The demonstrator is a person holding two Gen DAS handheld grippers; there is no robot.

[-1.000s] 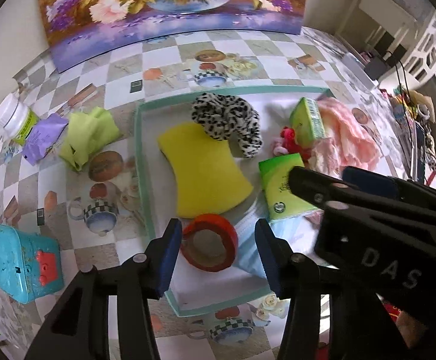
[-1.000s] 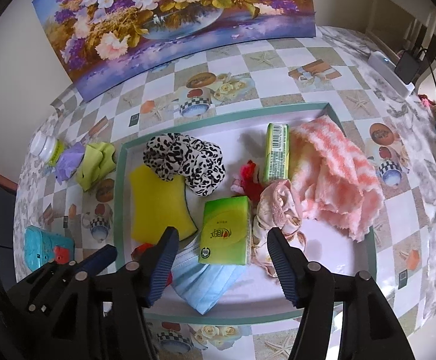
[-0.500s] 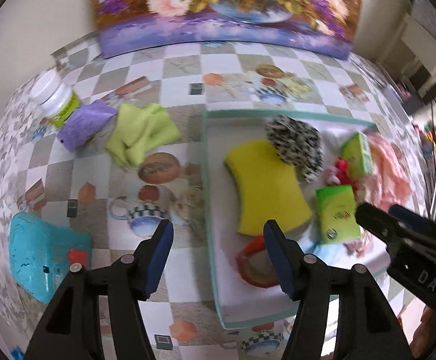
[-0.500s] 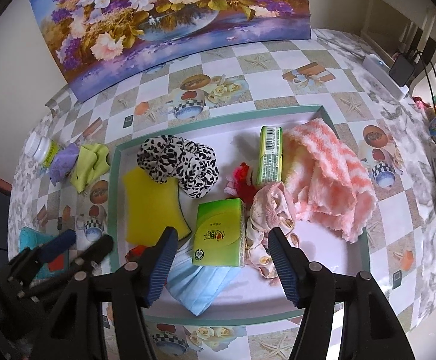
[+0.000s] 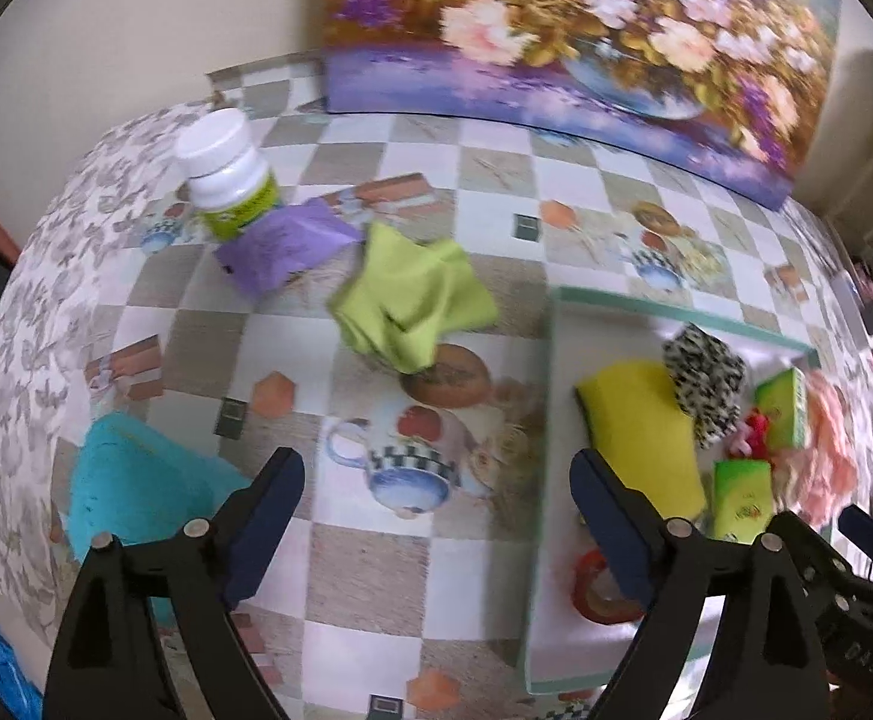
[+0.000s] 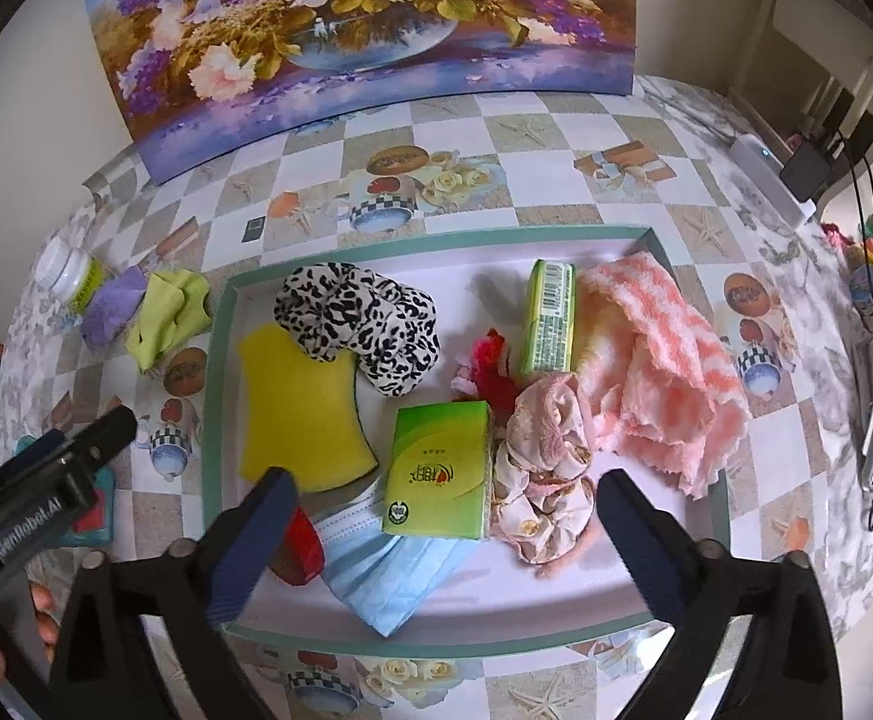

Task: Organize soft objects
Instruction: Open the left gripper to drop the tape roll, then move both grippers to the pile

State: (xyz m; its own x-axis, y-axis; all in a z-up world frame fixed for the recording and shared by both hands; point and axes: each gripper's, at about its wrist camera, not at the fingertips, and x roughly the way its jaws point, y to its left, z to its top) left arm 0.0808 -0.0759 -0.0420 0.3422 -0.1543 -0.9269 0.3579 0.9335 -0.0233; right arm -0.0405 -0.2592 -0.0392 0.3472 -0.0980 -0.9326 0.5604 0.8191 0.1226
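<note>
We saw both grippers, left (image 5: 436, 501) and right (image 6: 445, 516), opening and empty; the green cloth (image 5: 415, 306) lay left of the tray (image 6: 220, 372) (beside a purple packet (image 5: 286, 246)).

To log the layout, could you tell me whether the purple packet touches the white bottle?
Touching: in the left wrist view the purple packet lies against the white bottle.
</note>
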